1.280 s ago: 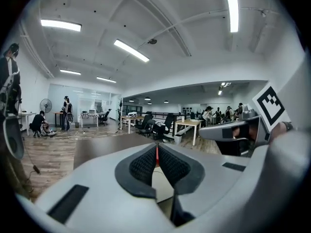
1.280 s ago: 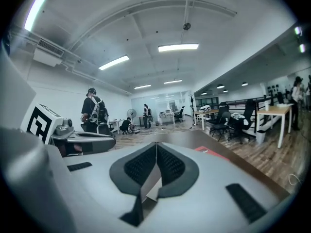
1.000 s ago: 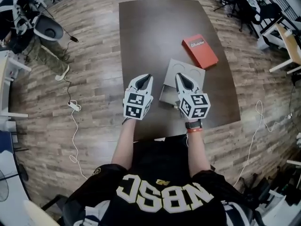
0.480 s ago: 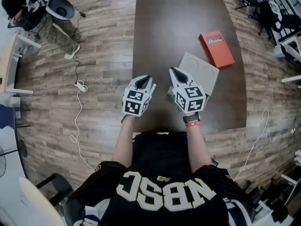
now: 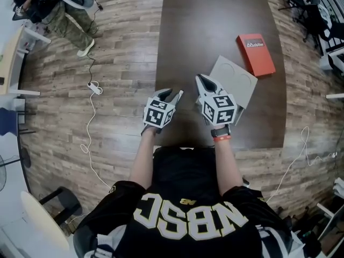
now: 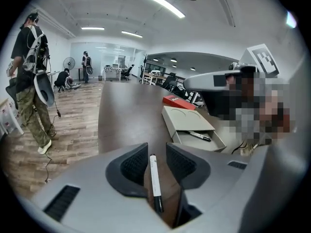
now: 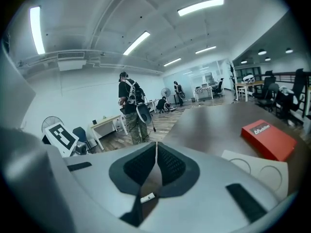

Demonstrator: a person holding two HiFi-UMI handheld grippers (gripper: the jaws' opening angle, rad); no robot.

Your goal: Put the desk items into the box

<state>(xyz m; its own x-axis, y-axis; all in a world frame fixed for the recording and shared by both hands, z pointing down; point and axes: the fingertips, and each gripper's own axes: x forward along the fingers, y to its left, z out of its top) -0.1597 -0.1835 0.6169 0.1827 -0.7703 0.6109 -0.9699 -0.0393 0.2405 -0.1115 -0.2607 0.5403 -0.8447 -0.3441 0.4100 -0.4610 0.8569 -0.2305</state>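
Pen [image 6: 154, 177] loose between just-opened jaws, left gripper [image 6: 156, 152].

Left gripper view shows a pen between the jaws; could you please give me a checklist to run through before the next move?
1. Left hand-held gripper open: ok; its jaws have just been opening and stand apart.
2. Pen lined up: ok; it lies on the table between the jaws, pads not pressing it.
3. Box drawer open: ok; a second pen already lies inside.
4. Right hand-held gripper free: ok; jaws together, nothing between them.
5. Room in the drawer for this pen: cannot tell.
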